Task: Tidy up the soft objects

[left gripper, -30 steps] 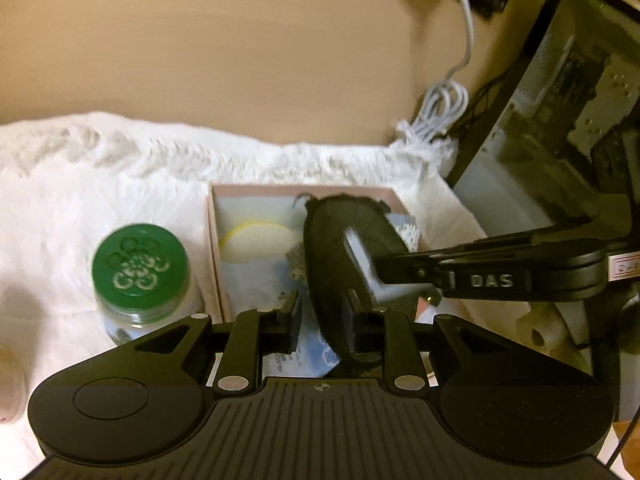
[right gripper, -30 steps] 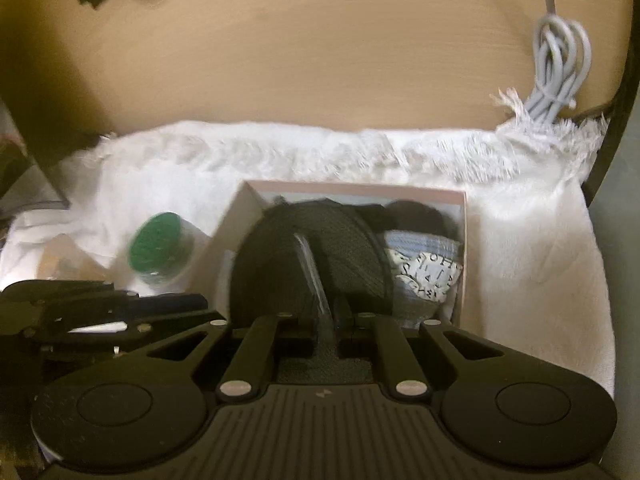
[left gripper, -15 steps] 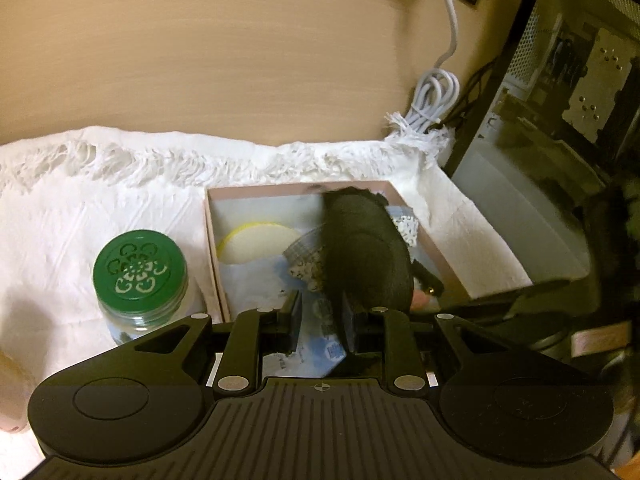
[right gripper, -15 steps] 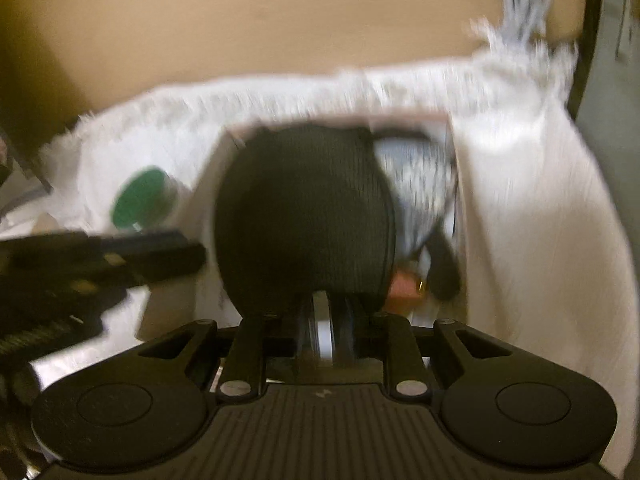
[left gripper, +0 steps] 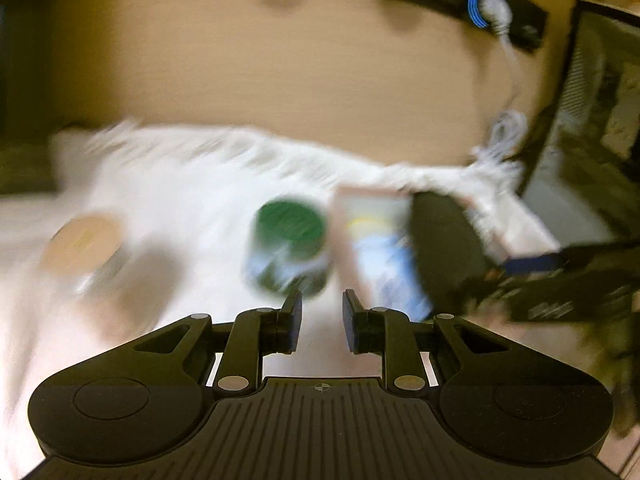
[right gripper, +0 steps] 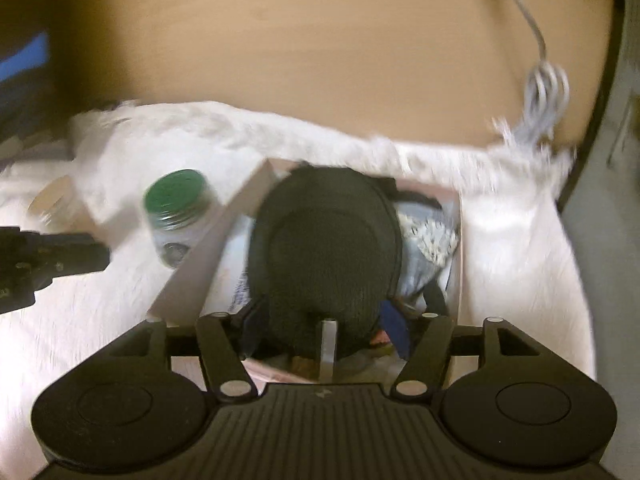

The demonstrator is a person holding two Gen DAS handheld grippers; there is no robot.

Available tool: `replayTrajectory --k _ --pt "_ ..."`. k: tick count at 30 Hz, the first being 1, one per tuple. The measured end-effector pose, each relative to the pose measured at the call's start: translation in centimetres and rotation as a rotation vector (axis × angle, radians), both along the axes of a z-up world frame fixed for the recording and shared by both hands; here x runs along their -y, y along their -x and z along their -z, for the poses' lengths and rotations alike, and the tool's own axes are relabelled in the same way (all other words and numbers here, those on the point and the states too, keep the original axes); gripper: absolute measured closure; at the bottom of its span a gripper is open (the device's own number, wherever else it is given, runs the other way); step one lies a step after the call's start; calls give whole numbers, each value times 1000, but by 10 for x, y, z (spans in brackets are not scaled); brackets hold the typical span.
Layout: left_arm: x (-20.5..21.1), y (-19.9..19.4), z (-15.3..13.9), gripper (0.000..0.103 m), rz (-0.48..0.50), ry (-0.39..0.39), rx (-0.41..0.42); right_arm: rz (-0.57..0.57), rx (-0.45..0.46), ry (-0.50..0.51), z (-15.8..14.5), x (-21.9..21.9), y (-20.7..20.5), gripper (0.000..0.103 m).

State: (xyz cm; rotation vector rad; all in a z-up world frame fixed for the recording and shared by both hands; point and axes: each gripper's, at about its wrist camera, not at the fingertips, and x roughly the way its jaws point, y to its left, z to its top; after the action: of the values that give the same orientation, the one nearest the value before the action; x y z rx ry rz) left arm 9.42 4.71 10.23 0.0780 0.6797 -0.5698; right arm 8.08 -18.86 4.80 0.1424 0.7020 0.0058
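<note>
A black round mesh pad [right gripper: 324, 248] lies tilted in the pink box [right gripper: 192, 272], over a patterned cloth [right gripper: 432, 236] and other soft pieces. My right gripper [right gripper: 324, 328] is at the pad's near edge. Its jaws are opening, with the pad between them and the pads off it. In the blurred left wrist view the black pad [left gripper: 444, 240] and the box [left gripper: 348, 200] sit to the right. My left gripper [left gripper: 322, 312] hovers over the white towel [left gripper: 180, 200], nearly shut with a narrow gap and nothing in it.
A green-lidded jar [left gripper: 290, 226] stands just left of the box, and a tan-lidded jar [left gripper: 80, 240] stands further left. A coiled white cable [right gripper: 544, 92] lies on the wooden desk beyond the towel. A dark computer case [left gripper: 592, 120] is at the right.
My right gripper's fingers have spread off the black pad, which now rests in the box. My left gripper has swung left, away from the box and toward the jars.
</note>
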Motion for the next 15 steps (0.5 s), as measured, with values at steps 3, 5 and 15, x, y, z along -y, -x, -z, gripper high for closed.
replayTrajectory --k 3,5,15 --pt "-19 26 21 79 -79 -73 -22 -97 38 33 0 -14 22 31" --pt "-28 42 39 79 -134 -98 -68 -168 37 47 6 -25 32 28" --pt "-19 105 92 57 -332 -60 -28 -258 -107 27 76 -43 40 24"
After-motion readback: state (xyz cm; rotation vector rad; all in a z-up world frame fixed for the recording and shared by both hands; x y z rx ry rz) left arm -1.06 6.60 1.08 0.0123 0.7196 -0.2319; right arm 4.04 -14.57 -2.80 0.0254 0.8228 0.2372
